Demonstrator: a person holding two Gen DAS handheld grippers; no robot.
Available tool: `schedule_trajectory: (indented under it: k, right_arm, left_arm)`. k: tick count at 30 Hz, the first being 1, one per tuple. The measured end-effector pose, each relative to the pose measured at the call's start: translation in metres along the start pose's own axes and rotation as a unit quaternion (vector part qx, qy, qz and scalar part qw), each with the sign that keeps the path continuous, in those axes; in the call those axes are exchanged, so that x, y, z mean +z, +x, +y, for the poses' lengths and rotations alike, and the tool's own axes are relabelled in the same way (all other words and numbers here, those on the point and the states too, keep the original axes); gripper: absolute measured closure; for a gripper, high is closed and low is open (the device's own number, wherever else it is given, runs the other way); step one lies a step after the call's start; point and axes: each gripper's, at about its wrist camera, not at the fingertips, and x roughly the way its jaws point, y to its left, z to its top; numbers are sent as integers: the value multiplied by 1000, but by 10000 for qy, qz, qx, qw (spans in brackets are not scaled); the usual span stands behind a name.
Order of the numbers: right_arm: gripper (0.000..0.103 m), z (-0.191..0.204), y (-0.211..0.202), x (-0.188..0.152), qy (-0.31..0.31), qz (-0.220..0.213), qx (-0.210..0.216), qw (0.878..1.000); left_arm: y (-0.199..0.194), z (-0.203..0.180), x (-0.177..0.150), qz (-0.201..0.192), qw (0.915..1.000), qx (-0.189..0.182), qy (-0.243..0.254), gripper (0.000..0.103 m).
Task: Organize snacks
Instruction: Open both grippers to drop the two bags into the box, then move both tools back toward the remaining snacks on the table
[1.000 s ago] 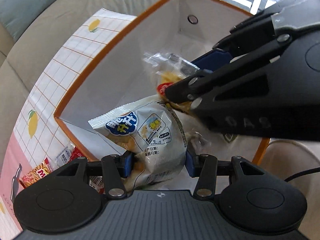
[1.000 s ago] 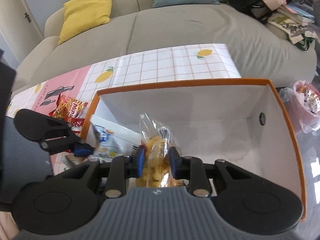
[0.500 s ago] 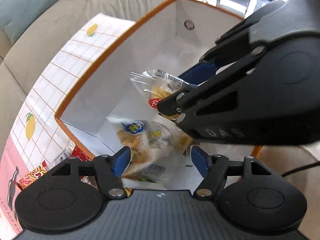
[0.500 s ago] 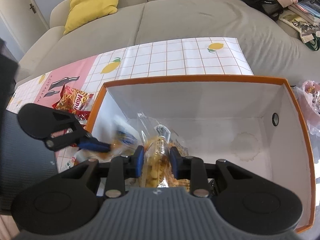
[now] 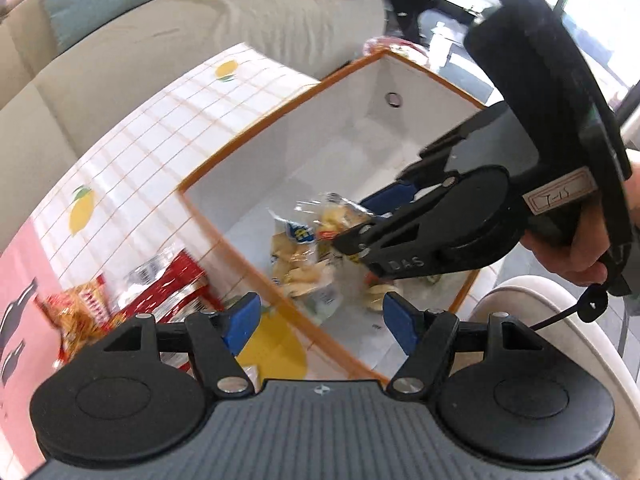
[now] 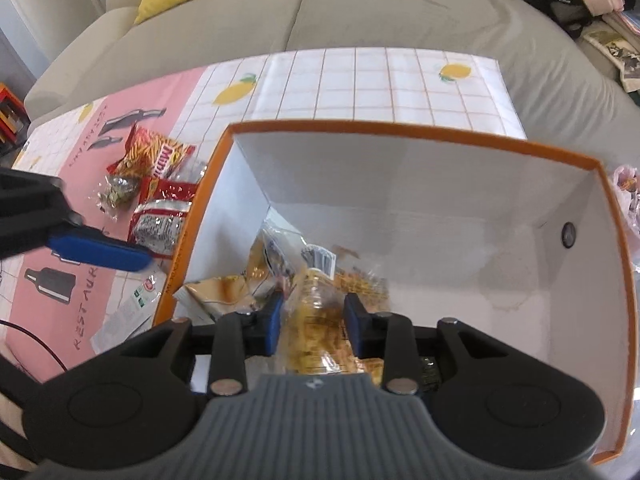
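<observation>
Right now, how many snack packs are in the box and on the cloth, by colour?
Box, clear bag of yellow snacks, in right gripper: 1
Box, white-and-blue packet: 1
Cloth, orange packet: 1
Cloth, red packets: 2, hard to separate
Cloth, small clear packet: 1
Cloth, white packet: 1
Total: 7

You are seeing "DAS" embossed on the black arm of the right tongs point(image 5: 352, 227) in the left wrist view, and a white sticker point(image 5: 560, 193) on its handle is showing handwriting like "T-15". On the pink tablecloth point(image 6: 44, 312), "RESTAUR" is running along the edge. The red letters on the orange snack bag point(image 6: 154, 154) are looking too blurred to read.
</observation>
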Motion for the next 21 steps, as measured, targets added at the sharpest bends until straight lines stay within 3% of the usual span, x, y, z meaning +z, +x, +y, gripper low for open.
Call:
schedule_trajectory:
  k: [5, 11, 15, 21]
  right_arm:
    - [60, -1, 8, -2, 276, 180, 0, 9995]
    - [56, -3, 3, -5, 483, 189, 0, 9987]
    - [34, 0, -8, -7, 497, 58, -147, 9986]
    - [20, 12, -33, -13, 393, -292, -512, 9975]
  left_arm:
    - [-4, 6, -3, -8, 9997, 14, -251, 21]
    - [-9, 9, -10, -12, 9994, 52, -342, 21]
    - [-15, 6, -15, -70, 9993, 72, -356, 21]
    - [-29, 5, -28, -271, 9983, 165, -498, 21]
